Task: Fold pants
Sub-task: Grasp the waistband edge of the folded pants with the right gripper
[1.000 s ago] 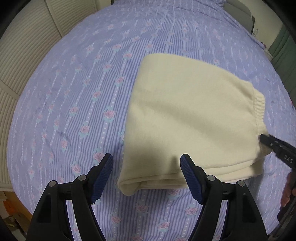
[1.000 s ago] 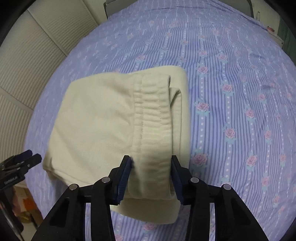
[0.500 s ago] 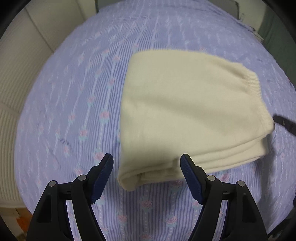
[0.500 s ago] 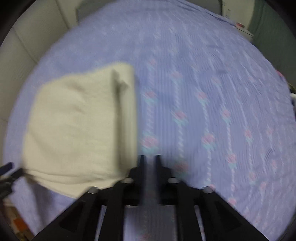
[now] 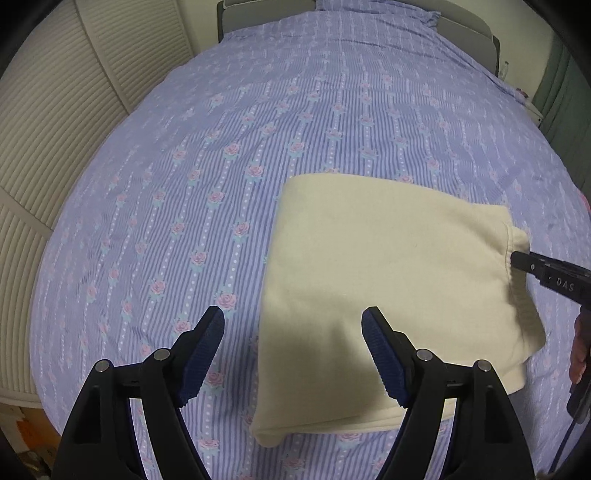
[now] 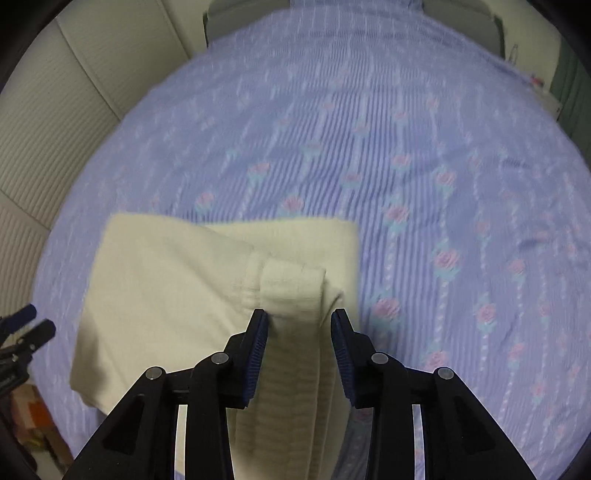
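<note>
The left gripper [image 5: 293,354] has its jaws wide apart with nothing clamped; they hang over the near left corner of the pants [image 5: 388,295], one blue pad [image 5: 201,358] above the bedspread [image 5: 221,147] and the other above the cream cloth. The right gripper [image 6: 300,354] has just been opening its jaws, and the ribbed waistband [image 6: 291,295] lies between them; the left pad seems to brush the band, a gap shows at the right pad, so the jaws stand part open around the band and do not clamp it. In the left view that gripper's black tip [image 5: 543,271] sits at the right edge of the pants. The pants lie as a folded cream rectangle, flat on the bed, on the side nearer the cameras, with the waistband end lifted up toward the right gripper. The bedspread is lilac, striped and dotted with pink roses. Slatted panels [image 5: 55,129] stand along the left side of the bed, and a grey headboard [image 5: 266,14] closes the far end.
</note>
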`<state>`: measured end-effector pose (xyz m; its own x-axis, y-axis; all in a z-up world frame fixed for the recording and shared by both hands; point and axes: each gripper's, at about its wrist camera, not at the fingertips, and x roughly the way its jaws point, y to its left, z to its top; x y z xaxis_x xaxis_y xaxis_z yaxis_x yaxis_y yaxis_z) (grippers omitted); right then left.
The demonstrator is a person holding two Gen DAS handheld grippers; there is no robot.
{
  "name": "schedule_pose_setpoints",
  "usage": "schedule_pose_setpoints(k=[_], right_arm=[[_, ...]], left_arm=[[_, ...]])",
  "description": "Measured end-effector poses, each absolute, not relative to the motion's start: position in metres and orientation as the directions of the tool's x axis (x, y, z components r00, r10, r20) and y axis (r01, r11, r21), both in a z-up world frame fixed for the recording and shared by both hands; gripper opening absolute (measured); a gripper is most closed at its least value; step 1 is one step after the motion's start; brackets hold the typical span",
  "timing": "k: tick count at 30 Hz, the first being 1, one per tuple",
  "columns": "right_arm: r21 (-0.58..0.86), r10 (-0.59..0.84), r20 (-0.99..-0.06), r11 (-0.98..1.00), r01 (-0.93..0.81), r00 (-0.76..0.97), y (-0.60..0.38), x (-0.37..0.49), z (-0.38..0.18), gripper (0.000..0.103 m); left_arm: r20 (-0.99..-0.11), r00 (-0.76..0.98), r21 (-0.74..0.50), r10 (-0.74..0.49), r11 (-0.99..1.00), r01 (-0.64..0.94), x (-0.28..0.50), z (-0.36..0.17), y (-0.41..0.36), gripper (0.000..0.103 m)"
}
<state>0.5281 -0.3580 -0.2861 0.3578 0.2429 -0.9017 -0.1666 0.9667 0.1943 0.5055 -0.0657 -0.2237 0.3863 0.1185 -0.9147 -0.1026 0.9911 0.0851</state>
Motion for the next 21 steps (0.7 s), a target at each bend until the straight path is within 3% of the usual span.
schedule_pose_setpoints(k=[1,2,6,9,10,11,12,15,21], right_arm=[[0.189,0.241,-0.897,0.967,-0.173,0.370,-0.358,0.526,-0.285,0.035],[0.171,0.228,-0.897,0.969,-0.178,0.380,-0.357,0.526,-0.286,0.020],[0.032,0.076,-0.911,0.993,-0.113,0.405,-0.357,0.522,-0.289,0.000],[0.029,0.040,-0.914,0.999,-0.035,0.404,-0.376,0.523,-0.289,0.002],[0.067,0.069,-0.914,0.998,-0.021,0.399,-0.383,0.518,-0.286,0.005],[0.106,0.106,-0.913,0.994,-0.021,0.395,-0.389,0.510,-0.282,0.024],[0.134,0.133,-0.909,0.991,-0.027,0.396,-0.392,0.503,-0.279,0.053],[0.195,0.192,-0.878,0.980,-0.038,0.439,-0.400,0.470,-0.264,0.082],[0.327,0.315,-0.858,0.944,-0.041,0.404,-0.406,0.426,-0.270,0.083]], left_arm=[[-0.917,0.380,0.092,0.123,0.991,-0.097,0.506,-0.226,-0.065,0.076],[-0.918,0.376,0.094,0.124,0.991,-0.097,0.505,-0.227,-0.065,0.076],[-0.923,0.364,0.089,0.121,0.991,-0.103,0.503,-0.231,-0.066,0.076],[-0.923,0.363,0.097,0.125,0.991,-0.096,0.502,-0.231,-0.070,0.076],[-0.922,0.365,0.102,0.128,0.991,-0.090,0.500,-0.230,-0.072,0.076],[-0.919,0.371,0.108,0.131,0.991,-0.082,0.499,-0.228,-0.075,0.076],[-0.916,0.380,0.113,0.132,0.991,-0.073,0.496,-0.226,-0.078,0.076],[-0.907,0.401,0.125,0.130,0.991,-0.040,0.488,-0.218,-0.090,0.076],[-0.899,0.423,0.123,0.113,0.992,-0.004,0.477,-0.212,-0.112,0.080]])
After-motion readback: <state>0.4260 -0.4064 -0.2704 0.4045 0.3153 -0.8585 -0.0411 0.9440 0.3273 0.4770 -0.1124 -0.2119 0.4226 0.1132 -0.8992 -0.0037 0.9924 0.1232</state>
